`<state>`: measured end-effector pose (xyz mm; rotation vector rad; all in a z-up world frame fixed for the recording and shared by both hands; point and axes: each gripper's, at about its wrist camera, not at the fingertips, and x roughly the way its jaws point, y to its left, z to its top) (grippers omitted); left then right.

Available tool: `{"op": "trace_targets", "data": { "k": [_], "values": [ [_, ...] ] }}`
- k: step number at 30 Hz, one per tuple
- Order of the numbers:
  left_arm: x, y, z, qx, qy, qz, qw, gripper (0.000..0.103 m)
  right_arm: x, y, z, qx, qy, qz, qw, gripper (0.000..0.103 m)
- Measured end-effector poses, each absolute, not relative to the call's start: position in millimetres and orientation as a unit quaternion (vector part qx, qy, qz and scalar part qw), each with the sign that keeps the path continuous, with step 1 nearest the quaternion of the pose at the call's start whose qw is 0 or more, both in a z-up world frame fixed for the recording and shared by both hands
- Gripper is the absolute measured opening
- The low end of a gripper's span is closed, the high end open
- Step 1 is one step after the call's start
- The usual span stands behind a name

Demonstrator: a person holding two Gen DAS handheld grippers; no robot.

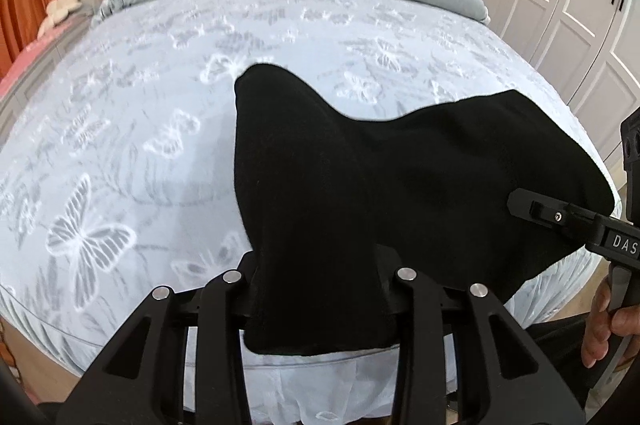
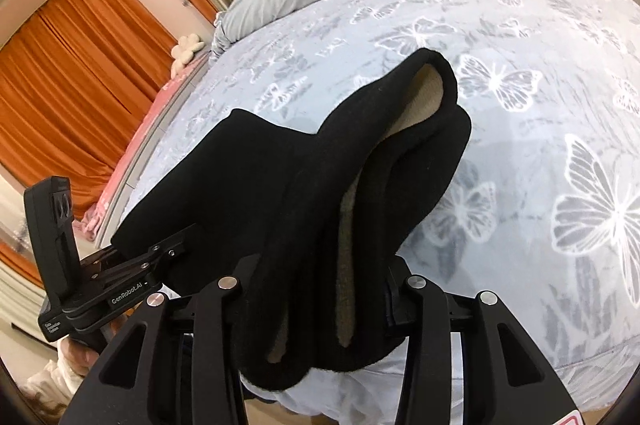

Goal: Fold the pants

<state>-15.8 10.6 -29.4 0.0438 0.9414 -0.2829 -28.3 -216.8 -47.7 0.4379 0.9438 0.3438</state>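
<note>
Left wrist: both grippers' jaws clamp black pants (image 1: 360, 185) above bed (image 1: 140, 105).

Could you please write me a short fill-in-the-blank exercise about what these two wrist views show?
1. The pants are ____ in colour.
2. The bed cover has a pattern of ____.
3. Both the left hand-held gripper and the right hand-held gripper are shut on the ____.
4. The curtains are ____.

Missing words: black; butterflies; pants; orange

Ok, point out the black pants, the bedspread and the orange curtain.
black pants (image 1: 320, 185): left wrist view, the raised fold of dark cloth.
bedspread (image 1: 120, 145): left wrist view, bare butterfly-print surface.
orange curtain (image 2: 80, 57): right wrist view, the hanging pleats.
</note>
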Motion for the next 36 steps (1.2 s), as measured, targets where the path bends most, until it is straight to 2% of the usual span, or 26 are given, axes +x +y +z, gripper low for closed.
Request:
{"op": "trace_targets", "data": {
  "k": [20, 36],
  "values": [
    [55, 5, 27, 0.033, 0.366, -0.104, 0.924, 0.034, 33, -217, 6, 0.212, 0.362, 0.153, 0.895, 0.04],
    [114, -8, 22, 0.062, 0.342, -0.085, 0.934, 0.035, 92, -210, 9, 0.212, 0.341, 0.145, 0.904, 0.039]
  ]
}}
